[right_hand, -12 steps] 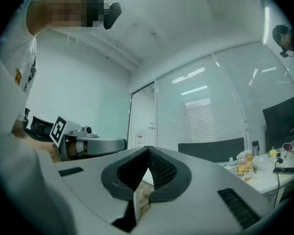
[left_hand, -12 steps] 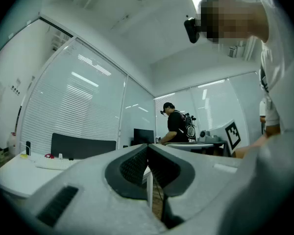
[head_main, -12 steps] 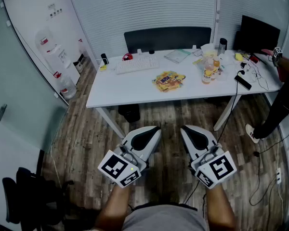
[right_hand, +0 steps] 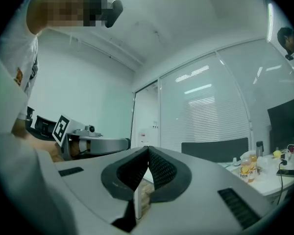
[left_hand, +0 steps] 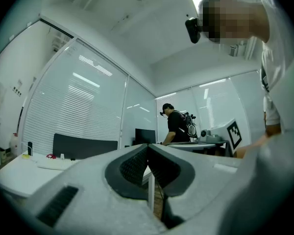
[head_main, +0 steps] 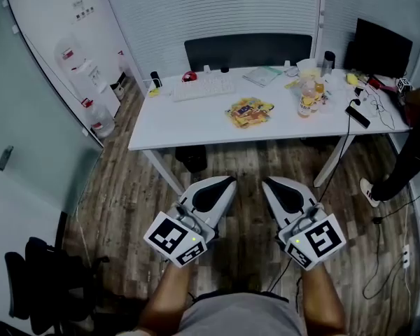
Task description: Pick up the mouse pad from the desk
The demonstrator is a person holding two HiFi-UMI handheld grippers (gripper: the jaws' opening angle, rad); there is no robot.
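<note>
Jaws on both grippers are pressed together with nothing between them. The left gripper [head_main: 229,181] and right gripper [head_main: 267,183] hang side by side above the wooden floor [head_main: 119,187], well short of the white desk [head_main: 189,128]. Mid-desk lies a colourful flat piece, seemingly the mouse pad [head_main: 249,112], between keyboard [head_main: 203,88] and bottles [head_main: 309,98].
</note>
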